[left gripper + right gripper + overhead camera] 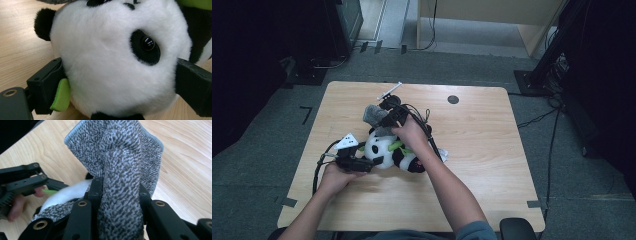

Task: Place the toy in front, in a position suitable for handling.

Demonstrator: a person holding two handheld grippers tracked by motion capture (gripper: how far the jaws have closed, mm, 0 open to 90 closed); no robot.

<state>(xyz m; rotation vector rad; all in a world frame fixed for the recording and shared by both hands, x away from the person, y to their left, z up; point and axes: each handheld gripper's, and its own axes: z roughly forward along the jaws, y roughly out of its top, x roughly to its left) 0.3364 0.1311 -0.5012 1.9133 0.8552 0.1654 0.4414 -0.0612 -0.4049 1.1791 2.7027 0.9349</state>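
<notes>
I have the left hand-held gripper (pixel 371 162) low on the worktop (pixel 482 145), at about 8 o'clock from the middle of the board. Its jaws are clamped around the head of the panda (pixel 384 150); in the left gripper view the white head (pixel 117 60) bulges between the two black jaws, both of which press into the fur, and a green felt bit (pixel 61 96) sticks out by the jaw at 8 o'clock. The toy lies on its side on the wood, just left of centre, head toward my left hand (pixel 337 176), black-and-white body running off toward 4 o'clock under my right forearm.

My right hand-held gripper (pixel 384 114) sits at 12 o'clock from the panda, touching distance above it. It is closed on a grey knit cloth (pixel 374 115). In the right gripper view a fold of that cloth (pixel 120 177) is pinched tight between the jaws, and the rest stands up and fans out toward 12 o'clock, its hemmed edge curling over. At 9 o'clock in that view I see the other gripper (pixel 25 180) and some fingers (pixel 16 206), with a strip of white fur (pixel 67 191) running between it and my jaws. Part of the cloth also lies over the fur at 8 o'clock.

A white stick (pixel 389 91) lies near the far edge at 12 o'clock, and a dark round hole (pixel 453 99) sits at about 1 o'clock.
</notes>
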